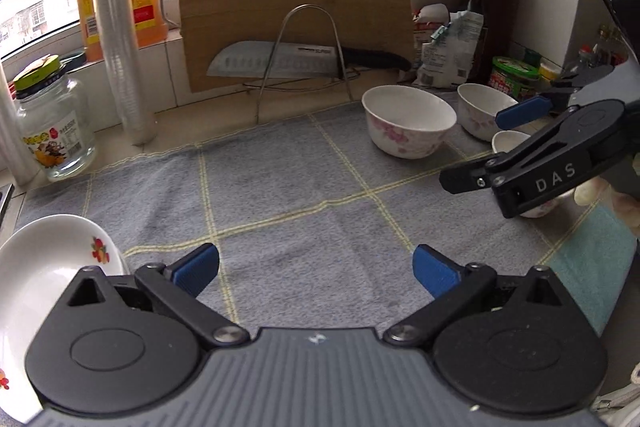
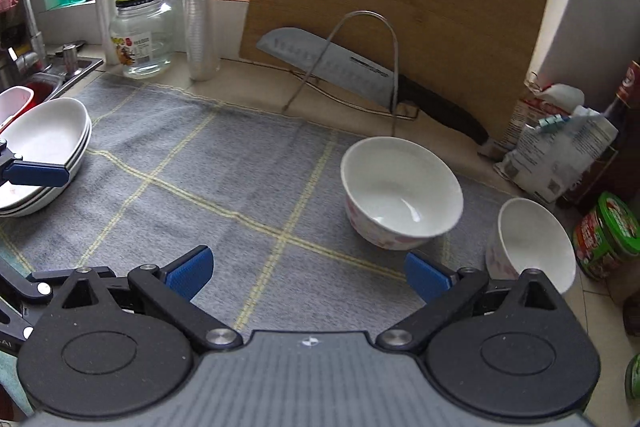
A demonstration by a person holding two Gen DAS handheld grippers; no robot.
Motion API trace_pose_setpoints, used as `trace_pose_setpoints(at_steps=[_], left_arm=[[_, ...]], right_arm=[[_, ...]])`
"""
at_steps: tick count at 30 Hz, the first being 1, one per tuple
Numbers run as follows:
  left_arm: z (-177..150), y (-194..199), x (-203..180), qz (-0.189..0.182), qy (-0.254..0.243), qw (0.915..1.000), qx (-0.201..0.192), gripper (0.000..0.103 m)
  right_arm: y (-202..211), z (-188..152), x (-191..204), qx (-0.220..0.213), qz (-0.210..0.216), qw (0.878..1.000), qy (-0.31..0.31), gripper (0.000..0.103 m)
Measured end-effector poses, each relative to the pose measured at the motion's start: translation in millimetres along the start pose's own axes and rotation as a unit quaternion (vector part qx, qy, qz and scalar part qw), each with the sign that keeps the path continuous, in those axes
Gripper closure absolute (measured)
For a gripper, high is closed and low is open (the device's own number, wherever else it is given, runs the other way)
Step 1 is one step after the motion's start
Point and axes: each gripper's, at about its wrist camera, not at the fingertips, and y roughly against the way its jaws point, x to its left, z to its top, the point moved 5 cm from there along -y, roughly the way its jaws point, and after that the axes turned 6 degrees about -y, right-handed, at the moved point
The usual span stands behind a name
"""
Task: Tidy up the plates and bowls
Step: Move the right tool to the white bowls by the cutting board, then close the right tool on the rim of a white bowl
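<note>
Left wrist view: left hand-held gripper (image 1: 316,267) spread wide, empty, above the grey cloth (image 1: 288,183).
Right wrist view: right hand-held gripper (image 2: 306,273) wide apart, holding nothing.
Bowls: large bowl (image 2: 400,191) and small bowl (image 2: 532,241) on the cloth's right side.
Plates: stacked plates (image 2: 48,151) at its left edge.

Left gripper (image 1: 316,269) low at near edge, jaws spread wide, blue pads (image 1: 196,269) facing across bare gap, nothing held. Right gripper (image 2: 306,273) same: jaws wide apart, empty. In left wrist view, right gripper (image 1: 496,149) reaches in from right side, fingers parted, pointing left.
</note>
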Motion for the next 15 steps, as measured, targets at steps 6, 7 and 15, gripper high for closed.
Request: trace_pose_setpoints(at_steps=[6, 7, 15], left_arm=[[19, -15, -46, -0.015, -0.007, 0.9999, 0.002, 0.001], [21, -17, -53, -0.016, -0.009, 0.9998, 0.002, 0.001], [35, -39, -107, -0.031, -0.035, 0.9988, 0.017, 0.001]], right_arm=[[16, -17, -51, -0.005, -0.009, 1.000, -0.019, 0.000], [18, -19, -58, -0.007, -0.007, 1.000, -0.020, 0.000], [31, -35, -118, -0.017, 0.013, 0.999, -0.050, 0.000]])
